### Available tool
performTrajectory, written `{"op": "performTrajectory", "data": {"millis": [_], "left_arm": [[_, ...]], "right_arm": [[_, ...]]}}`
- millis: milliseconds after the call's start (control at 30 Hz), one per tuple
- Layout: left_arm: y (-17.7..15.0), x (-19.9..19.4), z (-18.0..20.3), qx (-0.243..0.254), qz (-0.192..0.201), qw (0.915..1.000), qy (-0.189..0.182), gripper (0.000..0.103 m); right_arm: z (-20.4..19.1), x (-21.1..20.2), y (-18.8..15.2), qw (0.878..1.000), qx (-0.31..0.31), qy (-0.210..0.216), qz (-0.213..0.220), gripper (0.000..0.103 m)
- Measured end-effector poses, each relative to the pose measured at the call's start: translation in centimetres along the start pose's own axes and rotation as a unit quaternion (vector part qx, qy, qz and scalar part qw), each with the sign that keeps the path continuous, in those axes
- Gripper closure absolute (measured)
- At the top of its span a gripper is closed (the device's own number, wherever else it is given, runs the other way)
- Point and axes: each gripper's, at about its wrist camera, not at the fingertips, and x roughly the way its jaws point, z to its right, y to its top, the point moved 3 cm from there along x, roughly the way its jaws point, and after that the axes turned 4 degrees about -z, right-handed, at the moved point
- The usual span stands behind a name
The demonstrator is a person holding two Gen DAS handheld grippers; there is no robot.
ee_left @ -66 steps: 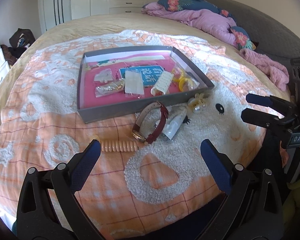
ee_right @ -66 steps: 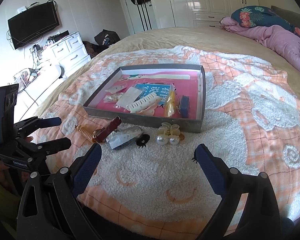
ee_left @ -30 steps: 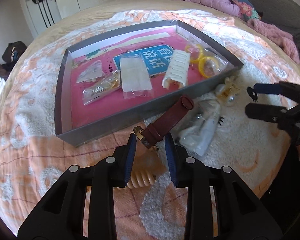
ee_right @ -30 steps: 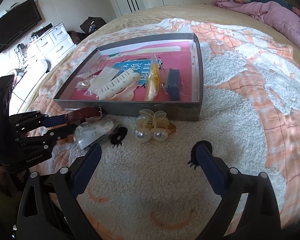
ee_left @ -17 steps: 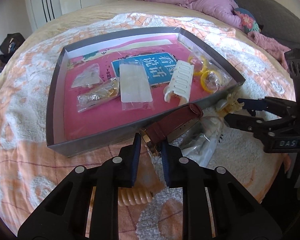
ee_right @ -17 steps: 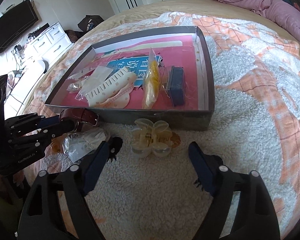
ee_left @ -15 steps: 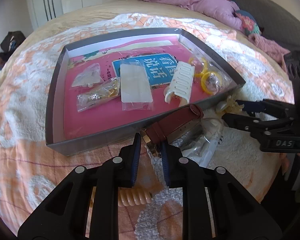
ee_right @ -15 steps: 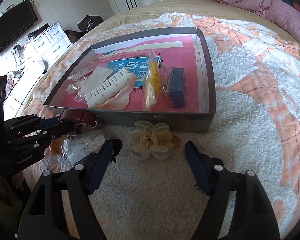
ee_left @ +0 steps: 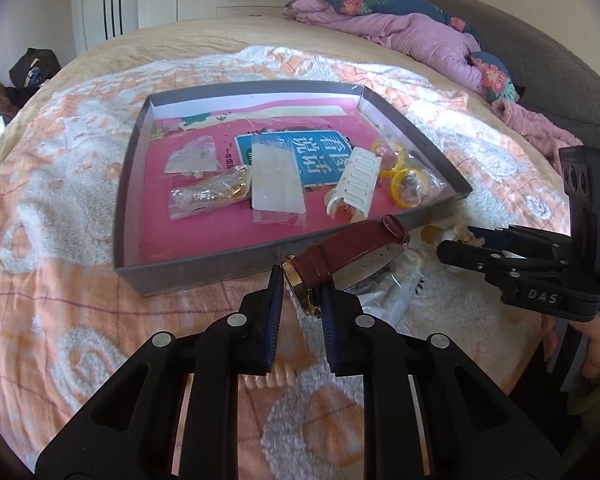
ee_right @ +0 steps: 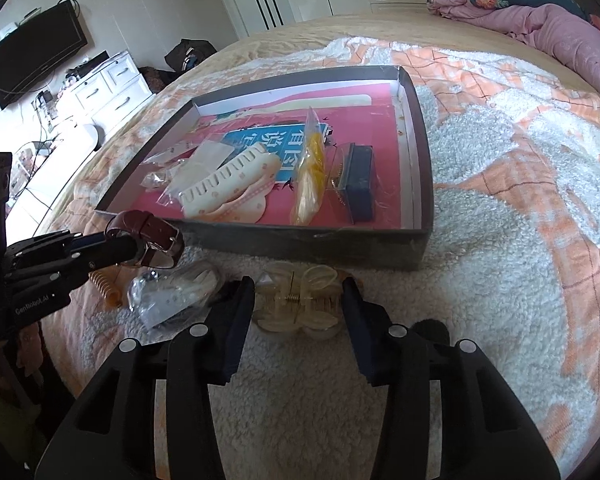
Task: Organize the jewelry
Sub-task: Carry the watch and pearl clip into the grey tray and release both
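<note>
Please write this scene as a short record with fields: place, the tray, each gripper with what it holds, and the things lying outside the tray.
place: bed with an orange and white blanket
tray: grey, open, holds bagged items and a white hair clip
left gripper: shut on the watch, lifted off the blanket
right gripper: jaws closing around the clear hair claw in front of the tray
outside the tray: plastic bag, coiled hair tie

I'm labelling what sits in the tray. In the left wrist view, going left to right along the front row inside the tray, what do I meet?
Bag of gold jewelry → flat clear packet → white comb clip → yellow rings.
</note>
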Motion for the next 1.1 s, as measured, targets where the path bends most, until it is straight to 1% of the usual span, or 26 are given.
{"op": "performTrajectory", "data": {"millis": [100, 200, 267, 433, 533, 700, 900, 1033, 1100], "left_arm": [[-0.2, -1.1, -0.6, -0.007, 0.006, 1.0, 0.001, 0.092], [-0.3, -2.4, -1.5, -0.008, 0.017, 0.9995, 0.024, 0.097], [-0.4, -3.0, -2.1, -0.014, 0.022, 0.9991, 0.034, 0.098], [-0.5, -3.7, -3.4, -0.031, 0.029, 0.9983, 0.041, 0.099], [-0.3, -4.1, -3.7, -0.04, 0.035, 0.998, 0.034, 0.099], [0.6, -5.3, -3.4, -0.036, 0.053, 0.9974, 0.032, 0.099], [2.3, -6.5, -3.6, -0.036, 0.073, 0.9959, 0.039, 0.099], [3.5, -6.9, -4.0, -0.037, 0.085, 0.9944, 0.05, 0.099], [4.1, -7.0, -4.3, -0.033, 0.093, 0.9932, 0.062, 0.099]], "right_arm": [[-0.2, -1.3, -0.4, 1.0, -0.006, 0.005, 0.008, 0.06], [-0.7, -2.8, -0.5, 1.0, -0.023, 0.003, 0.02, 0.06], [-1.2, -3.4, -0.5, 0.999, -0.03, 0.006, 0.025, 0.06], [-2.7, -3.7, -0.3, 0.998, -0.049, 0.018, 0.028, 0.06], [-2.9, -3.6, -0.2, 0.998, -0.049, 0.023, 0.027, 0.06], [-3.4, -4.3, 0.3, 0.998, -0.051, 0.028, 0.036, 0.06], [-4.6, -5.1, 1.8, 0.996, -0.066, 0.041, 0.051, 0.06], [-6.2, -5.3, 3.3, 0.993, -0.087, 0.05, 0.062, 0.06], [-6.8, -5.4, 4.0, 0.992, -0.093, 0.054, 0.066, 0.06]]}}
